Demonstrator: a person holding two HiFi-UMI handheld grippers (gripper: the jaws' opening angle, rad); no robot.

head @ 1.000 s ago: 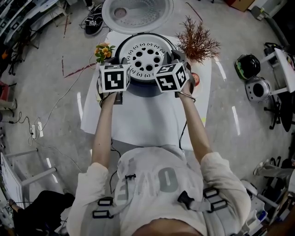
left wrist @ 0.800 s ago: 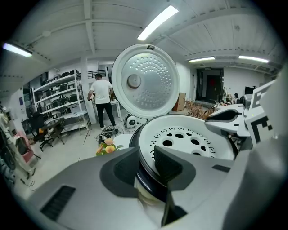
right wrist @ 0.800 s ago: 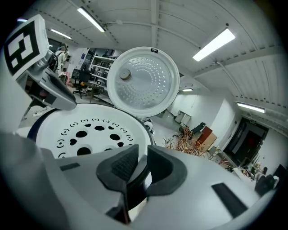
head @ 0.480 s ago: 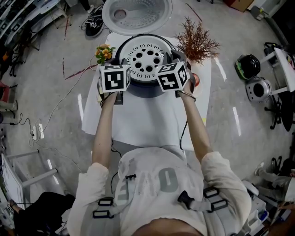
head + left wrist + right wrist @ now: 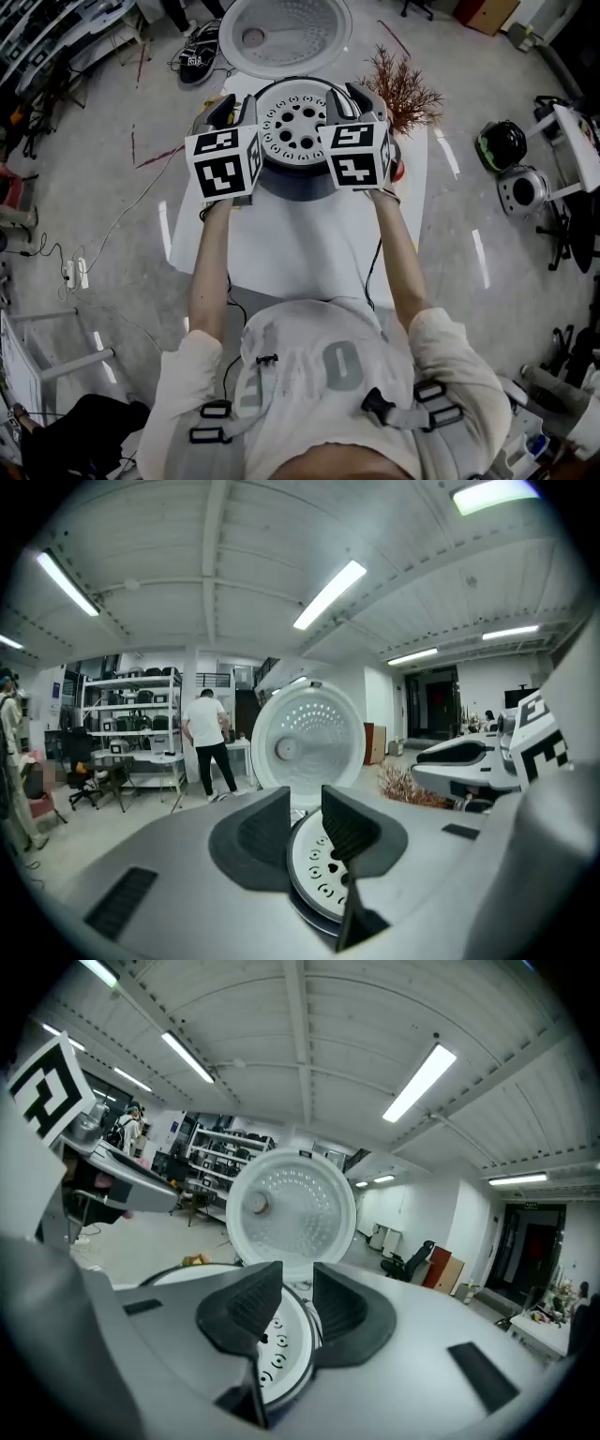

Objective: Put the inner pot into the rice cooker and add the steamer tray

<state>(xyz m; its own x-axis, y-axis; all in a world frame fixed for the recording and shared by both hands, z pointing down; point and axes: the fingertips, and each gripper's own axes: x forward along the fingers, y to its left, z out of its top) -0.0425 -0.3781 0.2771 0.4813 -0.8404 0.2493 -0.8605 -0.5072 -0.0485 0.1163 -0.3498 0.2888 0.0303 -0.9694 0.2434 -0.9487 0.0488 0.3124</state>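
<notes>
Both half-open: your left gripper (image 5: 305, 803) and right gripper (image 5: 297, 1279) flank the tray (image 5: 295, 120), pads off its rim. The right's jaws have just been opening. Tray looks seated in the cooker (image 5: 298, 178), so you're likely done.

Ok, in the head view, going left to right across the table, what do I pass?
left gripper → steamer tray → right gripper, its fingers just opened wider, the tray's rim showing in the gap between them → dried plant

Head view steeply down from above, 2 gripper views near-level, close — all sharing steamer tray (image 5: 295, 124)
</notes>
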